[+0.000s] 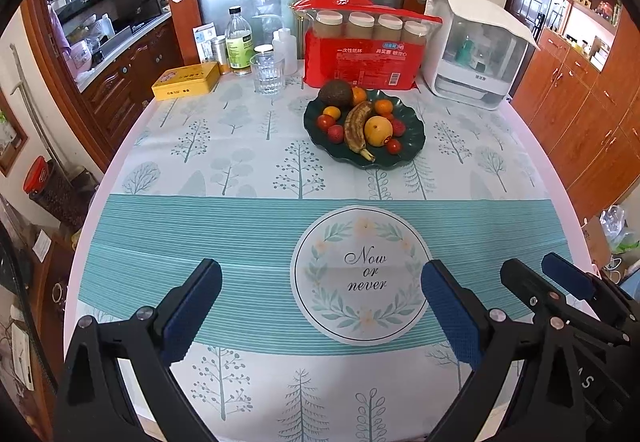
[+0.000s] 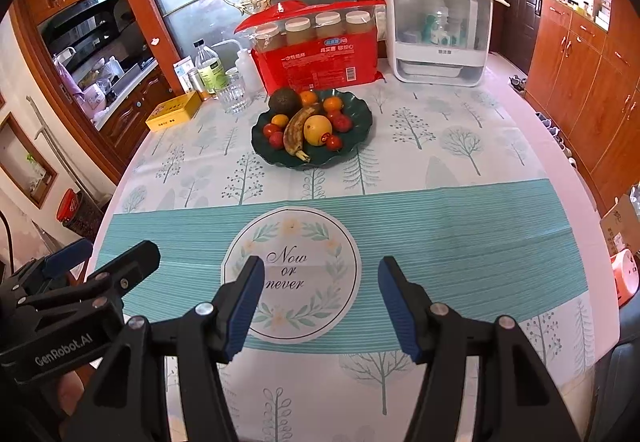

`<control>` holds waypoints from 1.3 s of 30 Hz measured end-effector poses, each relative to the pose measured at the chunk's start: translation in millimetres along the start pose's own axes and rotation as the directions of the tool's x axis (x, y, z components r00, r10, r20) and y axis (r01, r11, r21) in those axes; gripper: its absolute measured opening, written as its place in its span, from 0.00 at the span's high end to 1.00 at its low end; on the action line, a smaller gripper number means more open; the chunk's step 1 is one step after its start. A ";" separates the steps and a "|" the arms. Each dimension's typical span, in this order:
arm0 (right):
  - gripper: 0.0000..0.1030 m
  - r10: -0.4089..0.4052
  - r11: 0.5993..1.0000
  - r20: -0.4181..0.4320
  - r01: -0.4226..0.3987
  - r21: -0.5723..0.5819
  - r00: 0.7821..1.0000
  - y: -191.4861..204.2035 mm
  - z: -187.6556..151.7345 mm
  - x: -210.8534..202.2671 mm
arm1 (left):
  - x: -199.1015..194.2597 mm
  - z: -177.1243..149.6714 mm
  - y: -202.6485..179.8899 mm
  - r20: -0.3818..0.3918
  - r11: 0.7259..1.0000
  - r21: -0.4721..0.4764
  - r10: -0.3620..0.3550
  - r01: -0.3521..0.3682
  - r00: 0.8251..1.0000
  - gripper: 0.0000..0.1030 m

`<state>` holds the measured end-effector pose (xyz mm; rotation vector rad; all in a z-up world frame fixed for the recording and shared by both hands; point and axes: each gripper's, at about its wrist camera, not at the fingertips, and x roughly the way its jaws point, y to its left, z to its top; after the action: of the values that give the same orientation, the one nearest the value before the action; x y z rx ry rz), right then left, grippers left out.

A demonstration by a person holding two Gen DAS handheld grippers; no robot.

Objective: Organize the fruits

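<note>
A dark green scalloped plate (image 1: 414, 147) sits past the table's middle and also shows in the right wrist view (image 2: 360, 129). On it lie a spotted banana (image 1: 357, 127), a yellow-orange citrus (image 1: 378, 130), a dark avocado (image 1: 335, 93), small oranges and several small red fruits. My left gripper (image 1: 320, 308) is open and empty, low over the near tablecloth. My right gripper (image 2: 320, 306) is open and empty beside it, and shows at the right edge of the left wrist view (image 1: 548, 278).
At the table's back stand a yellow tin (image 1: 186, 81), a glass (image 1: 268, 73), bottles (image 1: 239, 41), a red pack of cups (image 1: 364, 53) and a white dispenser box (image 1: 476, 49). Wooden cabinets (image 1: 580, 113) line the right side.
</note>
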<state>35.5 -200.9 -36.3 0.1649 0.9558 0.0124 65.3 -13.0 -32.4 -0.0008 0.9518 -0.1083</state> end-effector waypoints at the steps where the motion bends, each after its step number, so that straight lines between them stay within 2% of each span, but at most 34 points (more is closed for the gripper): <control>1: 0.42 0.000 1.000 0.001 0.000 0.004 1.000 -0.3 -0.5 -0.5 | 0.2 0.2 -0.1 0.000 1.000 0.000 -0.001 0.001 1.000 0.03; 39: 0.42 -0.004 1.000 0.010 0.004 0.003 1.000 4.3 -9.4 -9.5 | -3.4 -8.7 2.2 -0.021 1.000 0.007 -0.008 0.008 1.000 0.03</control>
<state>22.6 -196.2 -33.3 0.1656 0.9459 0.0070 56.5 -10.1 -34.8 0.0030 0.9726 -0.1197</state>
